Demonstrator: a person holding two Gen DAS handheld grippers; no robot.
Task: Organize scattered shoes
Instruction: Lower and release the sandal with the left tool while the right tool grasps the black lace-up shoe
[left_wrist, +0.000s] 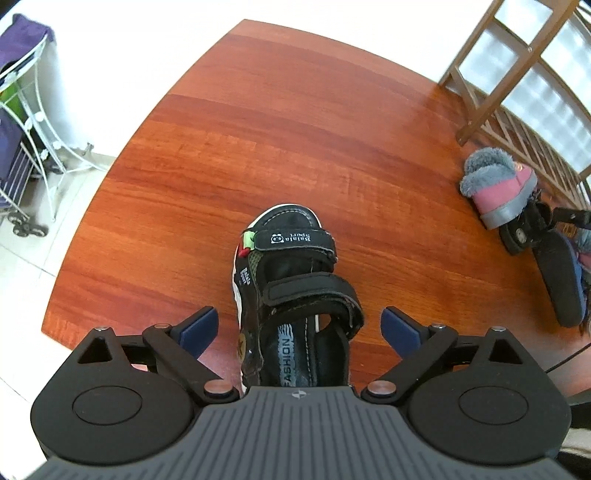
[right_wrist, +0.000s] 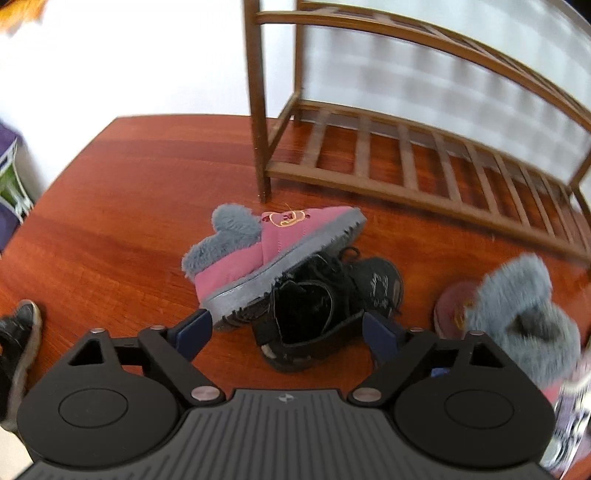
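Note:
A black child's sandal (left_wrist: 295, 291) with two straps lies on the red-brown wooden table (left_wrist: 258, 147), toe pointing away. My left gripper (left_wrist: 299, 328) is open, its blue pads on either side of the sandal's heel end without touching it. In the right wrist view a pink slipper with grey fur (right_wrist: 266, 251) leans tilted on a black lace-up shoe (right_wrist: 325, 306). My right gripper (right_wrist: 286, 332) is open just in front of that black shoe. A second pink fur slipper (right_wrist: 517, 314) lies to the right. The sandal's toe (right_wrist: 18, 332) shows at the left edge.
A brown wooden slatted shoe rack (right_wrist: 406, 162) stands at the back right of the table. The same pile of shoes (left_wrist: 517, 206) appears at the right of the left wrist view. A white wire cart (left_wrist: 26, 122) stands on the tiled floor beyond the table's left edge.

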